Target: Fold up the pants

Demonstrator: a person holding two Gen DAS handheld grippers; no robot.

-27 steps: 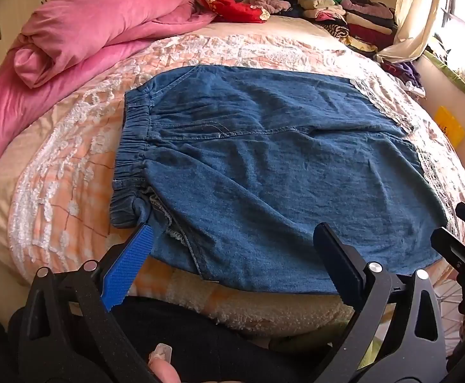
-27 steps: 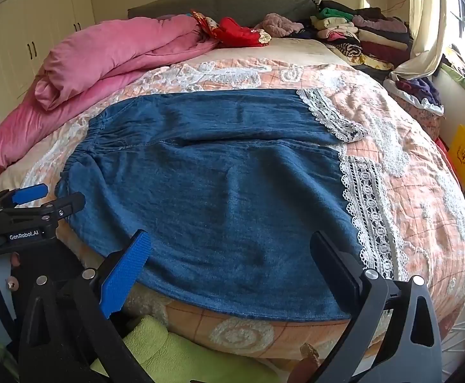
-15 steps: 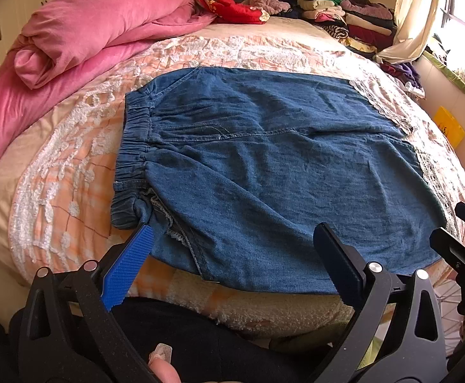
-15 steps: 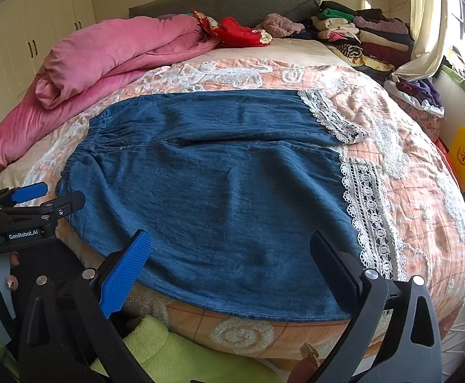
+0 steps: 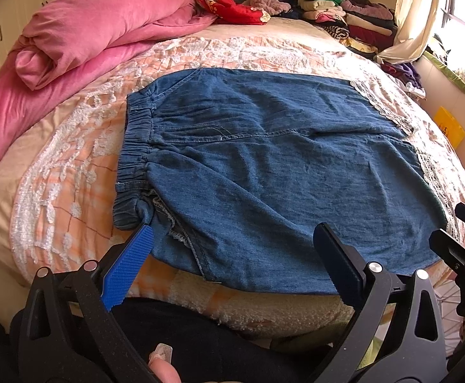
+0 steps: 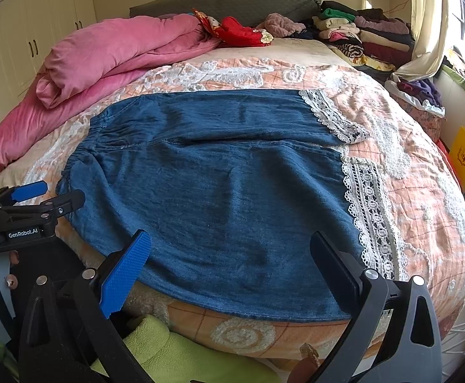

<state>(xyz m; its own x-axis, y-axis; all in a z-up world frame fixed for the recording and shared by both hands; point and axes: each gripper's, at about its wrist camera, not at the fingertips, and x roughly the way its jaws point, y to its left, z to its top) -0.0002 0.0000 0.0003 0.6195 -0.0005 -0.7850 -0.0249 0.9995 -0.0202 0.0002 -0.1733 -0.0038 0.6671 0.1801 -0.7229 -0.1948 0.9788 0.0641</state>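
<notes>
Lying flat, denim pants, near hem cut off by both wide-open tongs.

The pink quilt runs off the left edge (the pants' underside lies hidden).

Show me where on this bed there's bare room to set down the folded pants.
Free: the bedspread strip between the pink quilt and the denim pants waistband, and the patch right of the lace hems. A narrower band lies beyond the pants. Crowded: the headboard end, with red clothes and folded stacks.
</notes>
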